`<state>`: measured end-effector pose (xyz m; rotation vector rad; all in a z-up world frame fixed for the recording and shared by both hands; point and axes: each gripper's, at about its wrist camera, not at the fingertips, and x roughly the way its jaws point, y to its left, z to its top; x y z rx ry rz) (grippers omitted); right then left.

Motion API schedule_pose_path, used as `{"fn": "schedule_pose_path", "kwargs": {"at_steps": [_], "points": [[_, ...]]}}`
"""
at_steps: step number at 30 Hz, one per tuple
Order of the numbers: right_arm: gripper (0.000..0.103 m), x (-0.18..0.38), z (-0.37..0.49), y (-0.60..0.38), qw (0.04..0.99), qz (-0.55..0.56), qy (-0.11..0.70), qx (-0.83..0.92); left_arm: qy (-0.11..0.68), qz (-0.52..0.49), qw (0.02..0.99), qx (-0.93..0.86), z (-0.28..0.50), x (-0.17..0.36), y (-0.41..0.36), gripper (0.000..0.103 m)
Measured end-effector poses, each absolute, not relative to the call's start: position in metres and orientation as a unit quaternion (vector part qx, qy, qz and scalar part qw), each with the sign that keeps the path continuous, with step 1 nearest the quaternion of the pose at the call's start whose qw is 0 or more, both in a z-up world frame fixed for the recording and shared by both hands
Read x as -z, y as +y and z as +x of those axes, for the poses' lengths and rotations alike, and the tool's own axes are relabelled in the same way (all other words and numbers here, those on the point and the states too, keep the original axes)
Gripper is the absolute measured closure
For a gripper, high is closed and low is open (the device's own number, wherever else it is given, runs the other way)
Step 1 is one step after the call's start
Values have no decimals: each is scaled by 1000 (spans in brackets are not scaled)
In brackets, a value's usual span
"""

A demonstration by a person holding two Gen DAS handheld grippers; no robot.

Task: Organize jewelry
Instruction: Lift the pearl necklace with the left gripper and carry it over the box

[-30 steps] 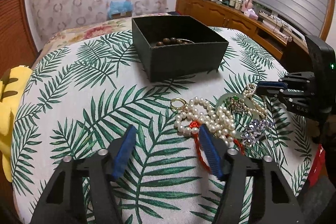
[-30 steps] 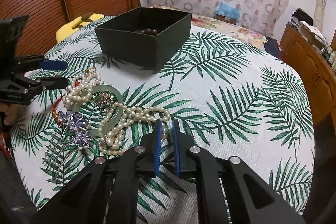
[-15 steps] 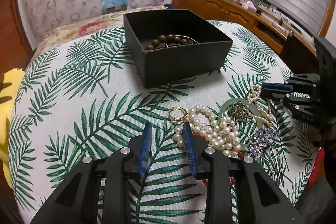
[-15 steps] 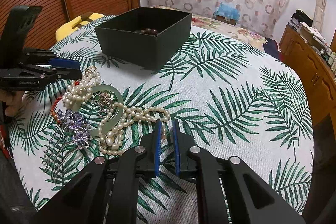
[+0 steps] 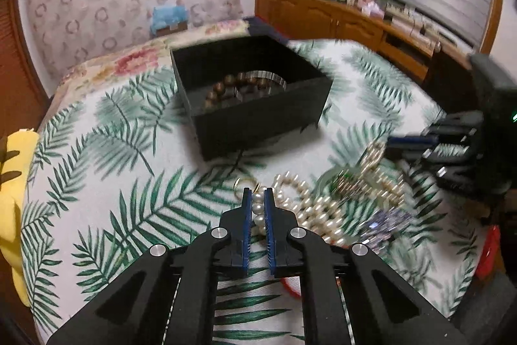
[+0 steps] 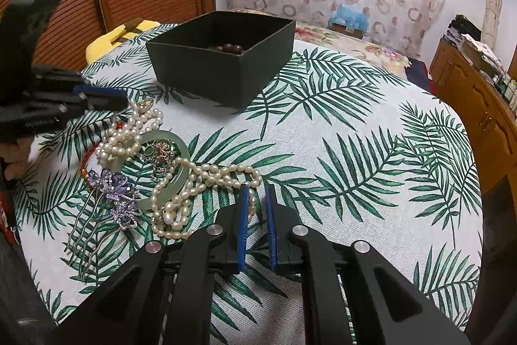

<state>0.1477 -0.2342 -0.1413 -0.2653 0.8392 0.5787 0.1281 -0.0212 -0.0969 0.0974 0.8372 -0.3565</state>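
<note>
Left gripper [image 5: 258, 199] closing on pearl strand [image 5: 258, 209], right gripper [image 6: 257, 196] fingers nearly closed, empty, jewelry pile [image 5: 365, 183] blurred

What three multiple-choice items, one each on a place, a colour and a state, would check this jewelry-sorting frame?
1. Where do the brown wooden beads lie?
A. Inside the black box
B. On the cloth beside the box
C. On the yellow cushion

2. What colour is the bangle lying among the pearls?
A. Red
B. Pale green
C. Black

3. What is between the left gripper fingers?
A. Nothing
B. The purple hair comb
C. A pearl strand

Answers:
1. A, the beads show over the box's near wall in both views.
2. B, the ring under the pearls is milky green in the right wrist view.
3. C, the jaws are closing and white pearls sit in the narrow gap between the blue pads; the hair comb lies apart on the cloth.
</note>
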Motion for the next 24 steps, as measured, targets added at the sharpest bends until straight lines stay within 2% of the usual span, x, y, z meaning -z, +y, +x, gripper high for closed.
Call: {"fn": "schedule_pose_path", "kwargs": {"at_steps": [11,13,17,24], "points": [[91,142,147,-234,864,-128,400,-277,338,25,923,184,111,44,-25,96],[97,142,146,-232,863,-132,399,-281,329,21,926,185,109,38,-25,96],[98,141,144,-229,861,-140,400,-281,315,18,930,186,106,27,-26,96],[98,98,137,-234,881,-124,355,-288,285,13,940,188,102,1,-23,96]]}}
